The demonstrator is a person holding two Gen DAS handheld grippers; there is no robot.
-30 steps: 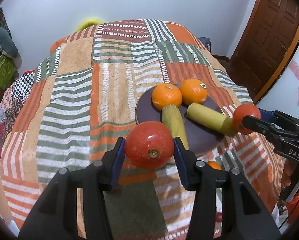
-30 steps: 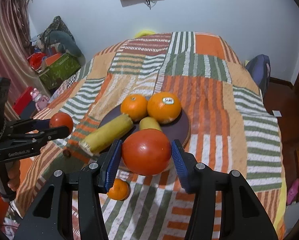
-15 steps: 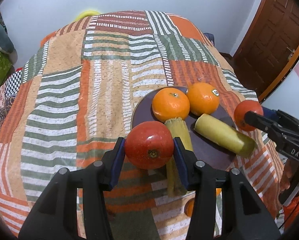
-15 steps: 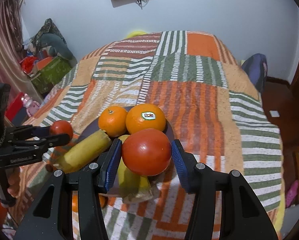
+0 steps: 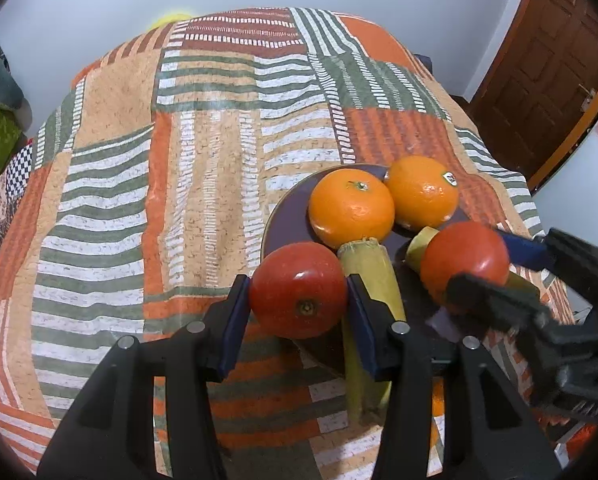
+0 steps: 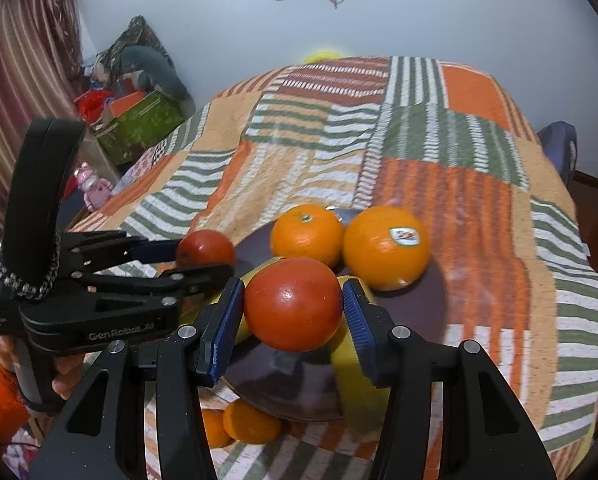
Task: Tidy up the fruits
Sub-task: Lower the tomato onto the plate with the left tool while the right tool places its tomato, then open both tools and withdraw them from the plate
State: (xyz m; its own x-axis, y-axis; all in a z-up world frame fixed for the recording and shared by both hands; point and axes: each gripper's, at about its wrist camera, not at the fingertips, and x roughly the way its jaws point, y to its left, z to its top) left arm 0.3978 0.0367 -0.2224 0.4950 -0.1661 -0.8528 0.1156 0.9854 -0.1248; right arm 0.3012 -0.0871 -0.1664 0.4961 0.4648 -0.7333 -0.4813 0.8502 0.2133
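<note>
A red tomato (image 5: 299, 295) sits squeezed in the left tool (image 5: 299, 312), w/ a 2nd tomato (image 6: 293, 303) squeezed in the right tool (image 6: 293, 320). Just past both tools: dark plate (image 5: 287, 216) on the bed (image 5: 139, 168), w/ 2 oranges (image 5: 353, 208) & yellow corn (image 5: 369, 276).

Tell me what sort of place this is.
Most likely a bedroom at home: a bed under a striped patchwork orange-and-green quilt, a brown panelled wooden door, and a striped maroon curtain beside cluttered belongings.

2 red tomatoes (image 5: 299, 294), 2 oranges (image 5: 353, 210), a dark purple plate (image 5: 285, 224), an orange-green striped patchwork bedspread (image 5: 179, 152).
</note>
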